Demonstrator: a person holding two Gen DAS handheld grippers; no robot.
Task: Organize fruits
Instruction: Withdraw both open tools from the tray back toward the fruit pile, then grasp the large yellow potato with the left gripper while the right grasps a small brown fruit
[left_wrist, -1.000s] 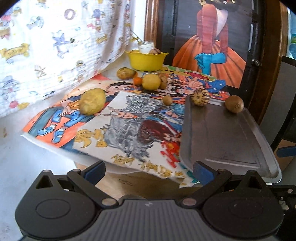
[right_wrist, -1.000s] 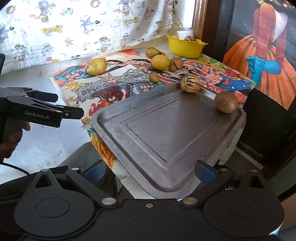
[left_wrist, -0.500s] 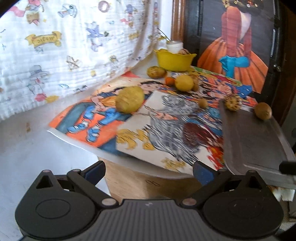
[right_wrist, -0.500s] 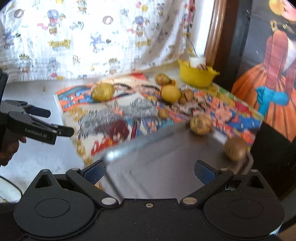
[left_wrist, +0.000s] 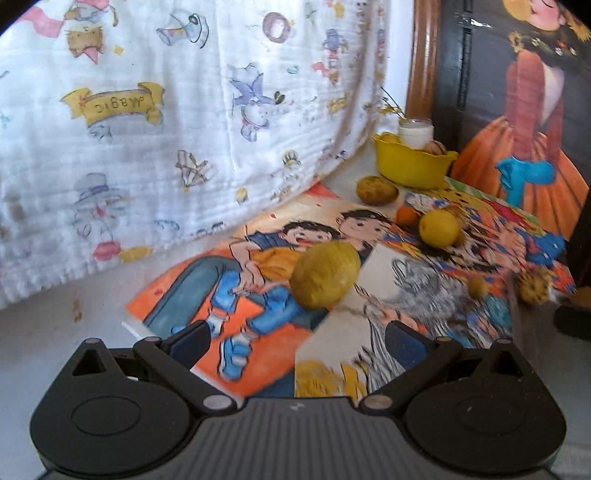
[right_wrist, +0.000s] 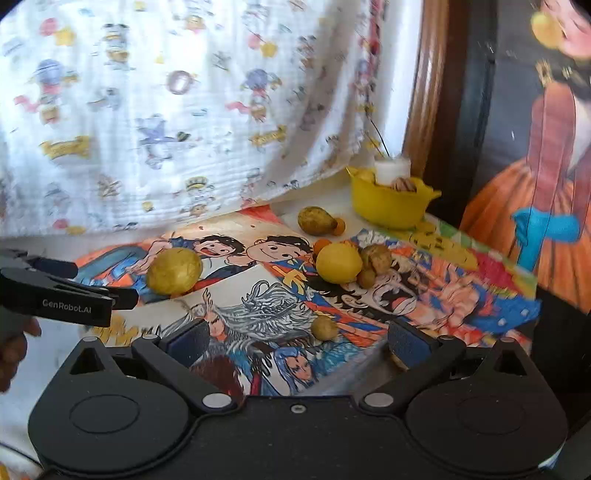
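Now | left gripper (left_wrist: 295, 341): jaws apart | oval fruit (left_wrist: 325, 274): long axis tilted up-right

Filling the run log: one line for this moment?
left claw: open, empty | right claw: open, empty | nearest fruit: big yellow-green fruit on poster | yellow bowl: far

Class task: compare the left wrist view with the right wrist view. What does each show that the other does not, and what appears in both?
Only the left wrist view shows the "Magic" banner printed on the cloth, and its own open left tool.

Only the right wrist view shows the left tool from the side, a small orange fruit touching the brownish fruit, and the open right tool.

Both show the yellow bowl, the large yellowish fruit, the round yellow fruit and the cartoon posters.
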